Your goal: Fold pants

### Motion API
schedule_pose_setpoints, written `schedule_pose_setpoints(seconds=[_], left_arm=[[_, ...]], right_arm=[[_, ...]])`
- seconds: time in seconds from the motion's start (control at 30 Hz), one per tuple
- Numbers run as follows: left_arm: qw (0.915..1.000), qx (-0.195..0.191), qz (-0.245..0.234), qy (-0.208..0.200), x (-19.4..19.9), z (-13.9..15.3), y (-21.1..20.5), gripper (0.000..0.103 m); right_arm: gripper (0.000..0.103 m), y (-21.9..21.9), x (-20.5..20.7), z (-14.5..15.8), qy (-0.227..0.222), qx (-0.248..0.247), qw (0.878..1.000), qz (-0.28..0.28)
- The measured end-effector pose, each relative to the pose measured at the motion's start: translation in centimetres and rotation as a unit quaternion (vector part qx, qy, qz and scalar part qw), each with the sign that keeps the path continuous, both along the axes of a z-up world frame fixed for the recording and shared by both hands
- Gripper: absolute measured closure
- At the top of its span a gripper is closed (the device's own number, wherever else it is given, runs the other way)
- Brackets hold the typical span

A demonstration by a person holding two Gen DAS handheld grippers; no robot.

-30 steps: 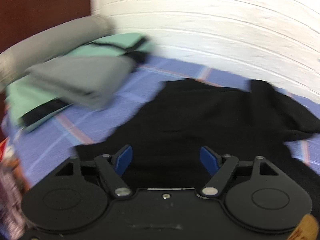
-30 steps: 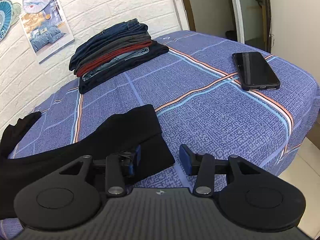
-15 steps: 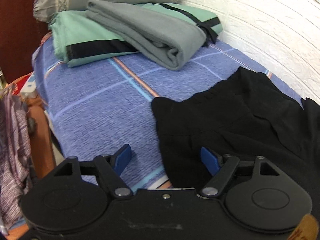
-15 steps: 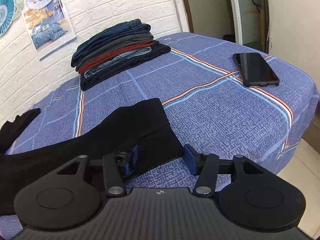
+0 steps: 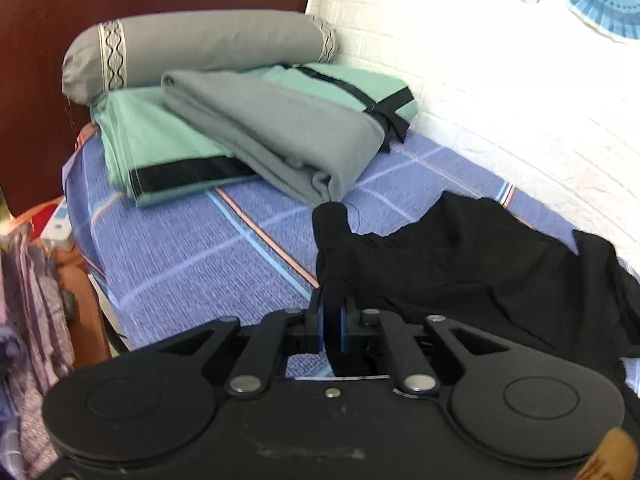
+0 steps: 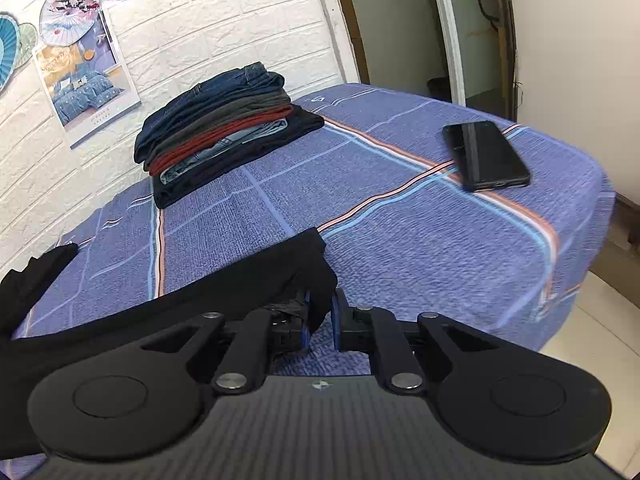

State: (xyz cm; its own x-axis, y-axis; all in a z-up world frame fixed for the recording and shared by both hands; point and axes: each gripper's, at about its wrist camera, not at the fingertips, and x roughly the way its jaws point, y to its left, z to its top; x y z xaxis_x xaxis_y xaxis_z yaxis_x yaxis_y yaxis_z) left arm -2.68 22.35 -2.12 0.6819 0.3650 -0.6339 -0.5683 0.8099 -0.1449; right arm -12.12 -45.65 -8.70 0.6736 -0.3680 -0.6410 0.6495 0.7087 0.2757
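Black pants (image 5: 472, 264) lie spread on a blue checked bed sheet (image 5: 192, 256). My left gripper (image 5: 331, 322) is shut on the waist corner of the pants, and the cloth stands up in a bunch above the blue pads. In the right wrist view the pants (image 6: 192, 304) run off to the left. My right gripper (image 6: 320, 316) is shut on the leg-end corner, lifted a little off the sheet (image 6: 420, 248).
A grey bolster (image 5: 200, 44), a green blanket (image 5: 160, 140) and a folded grey blanket (image 5: 280, 136) lie at the bed's head. A stack of folded pants (image 6: 224, 128) sits by the brick wall. A black phone (image 6: 486, 156) lies near the bed's right edge.
Both grippers were open and have shut on the pants: the left on the waist corner, the right on the leg end. Both corners are now raised.
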Motion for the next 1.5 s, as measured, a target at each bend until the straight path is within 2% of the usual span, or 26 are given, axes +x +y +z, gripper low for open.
schedule_pose_setpoints(seconds=[0.1,0.23,0.3,0.33,0.37,0.4,0.43,0.47,0.53,0.57,0.63,0.67,0.73,0.83,0.93,1.07,1.17,1.27,1.37,1.5], left_arm=[[0.9998,0.013,0.000,0.015,0.1,-0.5,-0.5,0.095],[0.9987,-0.005,0.016,0.049,0.7,-3.1,0.0,0.095],[0.9972,0.001,0.005,0.075,1.5,-4.7,-0.3,0.090],[0.9971,0.024,0.003,0.073,1.7,-5.0,-0.7,0.085],[0.9960,0.043,-0.001,0.077,1.8,-5.0,-1.2,0.073],[0.9949,0.054,-0.002,0.085,2.0,-5.0,-1.4,0.049],[0.9942,0.055,0.001,0.092,2.0,-4.8,-1.4,0.034],[0.9947,0.041,0.005,0.094,1.9,-4.5,-1.1,0.020],[0.9973,0.012,0.015,0.071,1.1,-3.1,-0.4,0.021],[0.9982,0.010,0.019,0.056,0.7,-2.2,-0.3,0.020],[0.9994,0.018,0.016,0.027,0.2,-0.1,-0.4,0.013],[0.9996,0.023,0.009,0.013,0.0,0.9,-0.7,0.005],[0.9992,0.037,-0.013,-0.011,0.2,2.7,-1.4,0.003],[0.9970,0.052,-0.052,-0.023,1.9,3.8,-2.6,0.002],[0.9946,0.055,-0.086,-0.018,4.0,3.6,-3.9,0.002],[0.9881,0.078,-0.132,-0.009,7.0,2.9,-6.1,0.002],[0.9825,0.097,-0.159,0.003,9.7,2.1,-6.9,0.002],[0.9806,0.104,-0.165,0.012,12.2,0.9,-6.1,0.002],[0.9813,0.093,-0.167,0.020,14.5,-0.2,-4.6,0.002],[0.9820,0.078,-0.170,0.027,17.9,-1.6,-2.3,0.004]], right_arm=[[0.086,0.3,-0.5,0.4,0.009,-0.001,1.000,0.006],[0.086,-0.3,-0.6,-1.8,0.035,0.030,0.999,-0.009],[0.086,-0.5,-0.7,-2.6,0.033,0.039,0.999,-0.012],[0.084,-0.6,-0.5,-2.7,0.034,0.038,0.999,-0.008],[0.083,-0.5,-0.2,-2.6,0.038,0.033,0.999,-0.003],[0.078,-0.5,0.1,-2.4,0.044,0.023,0.999,0.001],[0.067,-0.3,0.3,-2.2,0.052,0.013,0.999,0.006],[0.062,-0.2,0.6,-1.9,0.064,0.000,0.998,0.007],[0.047,0.1,0.9,-1.0,0.080,-0.029,0.996,-0.006],[0.046,0.2,0.9,-0.4,0.076,-0.040,0.996,-0.009],[0.039,0.5,1.3,1.3,0.043,-0.055,0.998,-0.002],[0.036,0.7,1.8,2.1,0.028,-0.060,0.998,0.007],[0.028,1.3,3.3,3.3,0.004,-0.064,0.997,0.039],[0.027,2.6,6.8,3.9,-0.033,-0.051,0.993,0.102],[0.027,4.4,11.0,3.4,-0.058,-0.017,0.984,0.166],[0.027,8.4,17.2,3.0,-0.069,0.009,0.964,0.258],[0.027,11.8,21.3,3.2,-0.068,0.017,0.942,0.329],[0.027,14.9,24.7,3.5,-0.060,0.009,0.920,0.387],[0.027,16.9,27.9,3.1,-0.053,0.003,0.907,0.417],[0.027,18.5,31.7,1.4,-0.041,0.070,0.897,0.436]])
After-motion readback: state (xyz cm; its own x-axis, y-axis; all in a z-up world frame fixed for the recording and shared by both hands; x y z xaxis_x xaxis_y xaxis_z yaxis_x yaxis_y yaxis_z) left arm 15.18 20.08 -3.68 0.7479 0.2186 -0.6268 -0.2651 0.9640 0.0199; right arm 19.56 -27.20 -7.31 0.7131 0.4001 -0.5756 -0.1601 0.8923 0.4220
